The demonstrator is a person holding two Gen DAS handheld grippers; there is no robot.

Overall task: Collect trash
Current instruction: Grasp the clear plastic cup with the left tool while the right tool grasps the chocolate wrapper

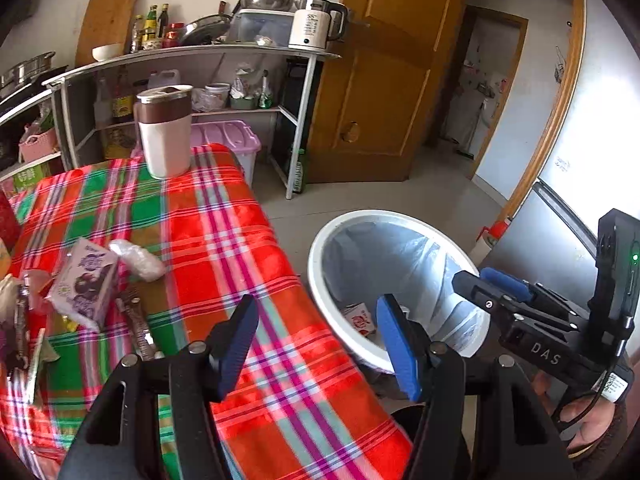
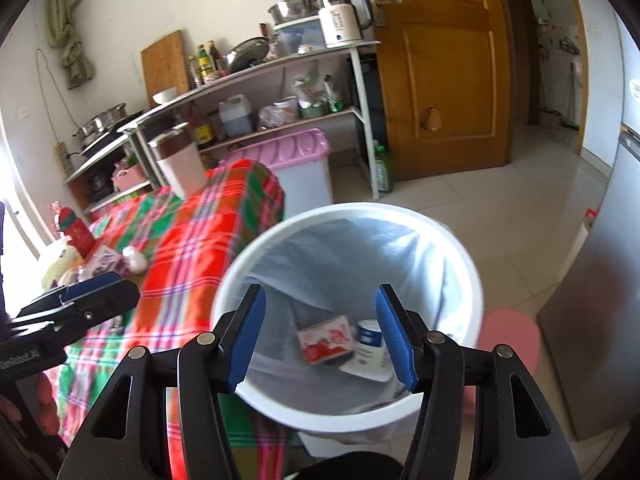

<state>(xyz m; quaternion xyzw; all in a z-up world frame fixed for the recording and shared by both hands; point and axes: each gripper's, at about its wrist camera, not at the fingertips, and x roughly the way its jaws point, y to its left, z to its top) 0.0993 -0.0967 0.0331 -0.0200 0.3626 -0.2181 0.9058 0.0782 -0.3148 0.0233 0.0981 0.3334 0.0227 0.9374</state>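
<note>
kitchen corner, seen from two hand-held claws. left gripper point(image 1: 318, 344) hung over the edge of a table draped in a red, green and pink plaid cloth point(image 1: 224, 240), jaws spread, nothing between the blue pads. right gripper point(image 2: 320, 336) hung above a white bin point(image 2: 240, 264) lined with a clear bag, jaws likewise spread and empty. bin stood on the floor just beside the table's edge.

already lying in the bin: a red-and-white carton point(image 2: 326, 338) and a white-and-blue packet point(image 2: 370, 344), both too blurred for print to be read.

still on the cloth, at its far left: a purple-and-white carton point(image 1: 86, 280) with a dark fruit picture, a crumpled clear plastic wad point(image 1: 138, 258) just beside it, a brown wrapper point(image 1: 136, 320) near its base, more litter at the frame edge too cramped to identify. tall white-and-brown jug point(image 1: 164, 132) upright at the far end, apparently not trash.

judged step: between drops, both claws free, collecting partly done. next move likely called for swinging the left claw back across the cloth to the carton and wad, then closing on one piece without dragging the cloth.

readable writing: "das" in white on the right claw's body, seen from the left view; "robot.ai", partly cut off, on the left claw's body in the right view. carton print illegible.
</note>
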